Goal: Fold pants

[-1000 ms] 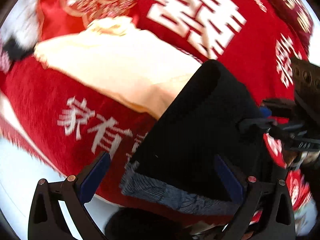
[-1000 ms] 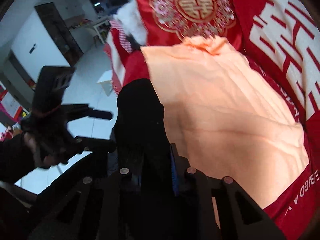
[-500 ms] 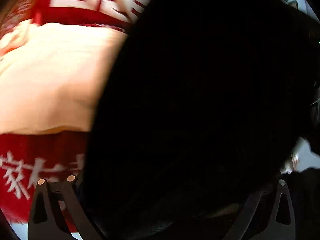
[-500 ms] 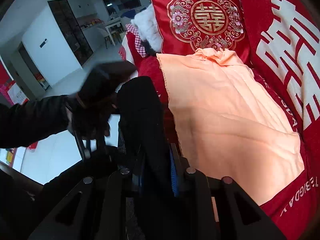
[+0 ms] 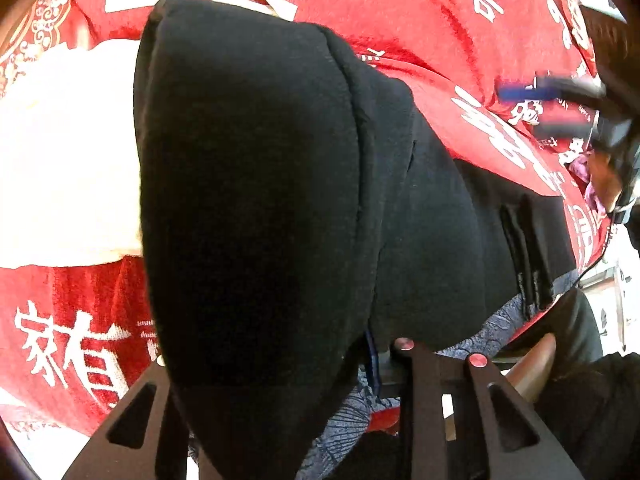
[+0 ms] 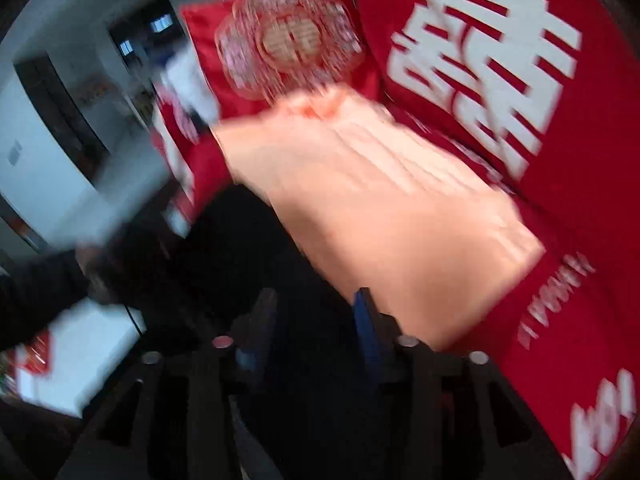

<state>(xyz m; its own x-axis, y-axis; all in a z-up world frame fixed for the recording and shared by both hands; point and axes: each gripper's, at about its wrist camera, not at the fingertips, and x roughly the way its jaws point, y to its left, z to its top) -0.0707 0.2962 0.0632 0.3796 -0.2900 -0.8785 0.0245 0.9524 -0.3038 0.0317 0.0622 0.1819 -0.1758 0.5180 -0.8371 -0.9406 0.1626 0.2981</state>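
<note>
The black pants (image 5: 256, 184) fill the left wrist view, bunched and draped over a red cover. My left gripper (image 5: 360, 352) is shut on the pants, with black cloth hanging over the left finger. In the blurred right wrist view the pants (image 6: 240, 264) lie dark at the lower left. My right gripper (image 6: 316, 312) has its jaws slightly apart with black cloth between them. The right gripper also shows in the left wrist view (image 5: 552, 108), held away from the pants with its fingers parted.
A red cover with white characters (image 6: 560, 120) spreads over the sofa. A peach cloth (image 6: 380, 208) lies on it beside the pants and also shows in the left wrist view (image 5: 60, 152). A red embroidered cushion (image 6: 288, 40) stands behind. White floor (image 6: 80, 352) lies at the left.
My left gripper went from wide open to shut on the pants. My right gripper's jaws parted from a tight pinch and it swung quickly, blurring its view.
</note>
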